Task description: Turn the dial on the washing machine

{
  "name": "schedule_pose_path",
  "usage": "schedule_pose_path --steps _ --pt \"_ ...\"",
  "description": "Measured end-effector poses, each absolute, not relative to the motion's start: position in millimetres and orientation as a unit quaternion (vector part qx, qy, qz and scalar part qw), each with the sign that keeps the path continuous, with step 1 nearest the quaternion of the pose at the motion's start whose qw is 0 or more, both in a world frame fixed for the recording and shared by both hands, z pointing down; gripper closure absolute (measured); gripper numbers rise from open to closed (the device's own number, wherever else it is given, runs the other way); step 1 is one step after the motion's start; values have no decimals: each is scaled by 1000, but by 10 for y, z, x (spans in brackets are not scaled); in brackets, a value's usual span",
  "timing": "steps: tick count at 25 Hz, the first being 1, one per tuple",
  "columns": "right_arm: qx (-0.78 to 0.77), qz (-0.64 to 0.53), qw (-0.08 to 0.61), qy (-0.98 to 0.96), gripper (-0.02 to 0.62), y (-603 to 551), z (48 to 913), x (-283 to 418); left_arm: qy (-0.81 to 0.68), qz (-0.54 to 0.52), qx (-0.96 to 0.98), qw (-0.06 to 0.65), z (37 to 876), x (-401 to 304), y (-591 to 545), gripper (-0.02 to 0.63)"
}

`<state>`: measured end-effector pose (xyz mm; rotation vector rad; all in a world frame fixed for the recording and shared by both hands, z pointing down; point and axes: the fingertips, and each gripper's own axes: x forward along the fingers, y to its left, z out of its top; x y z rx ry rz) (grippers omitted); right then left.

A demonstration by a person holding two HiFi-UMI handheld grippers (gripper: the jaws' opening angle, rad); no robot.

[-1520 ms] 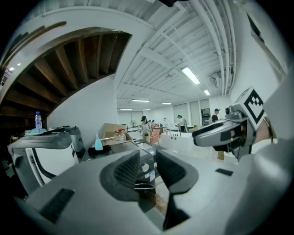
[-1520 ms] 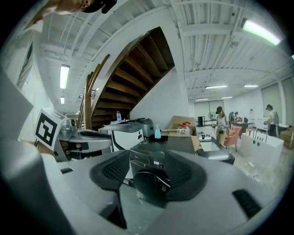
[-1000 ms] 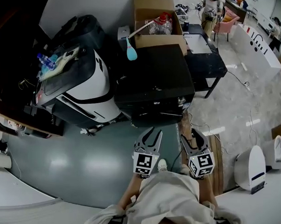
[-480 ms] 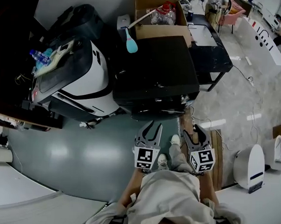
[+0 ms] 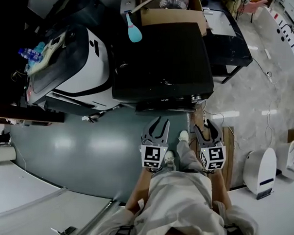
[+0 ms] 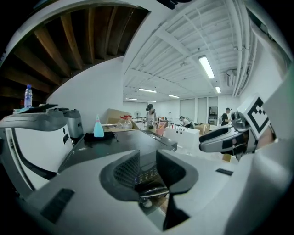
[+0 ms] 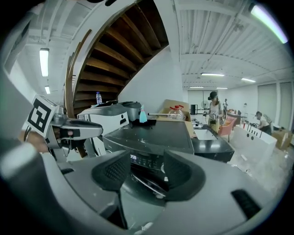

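Left gripper (image 5: 158,125) and right gripper (image 5: 206,128) are held side by side over the grey floor (image 5: 87,156), each with its jaws spread apart and nothing between them. Just beyond them the front edge of the black washing machine (image 5: 162,57) is seen, with a white appliance (image 5: 86,63) beside its left side. Its lit control panel (image 7: 146,160) is framed between the right gripper's jaws; the dial cannot be singled out. A teal bottle (image 5: 134,35) stands at the machine's far left corner.
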<state>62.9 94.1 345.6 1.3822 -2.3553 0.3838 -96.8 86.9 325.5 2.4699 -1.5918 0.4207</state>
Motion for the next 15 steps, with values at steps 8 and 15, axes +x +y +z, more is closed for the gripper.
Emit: schedule_pose_path --steps 8,15 --pt "484 159 215 -833 371 578 3986 736 -525 171 825 120 3864 -732 626 486" --pt "495 171 223 -822 370 300 4365 793 -516 188 825 137 4213 -561 481 486"
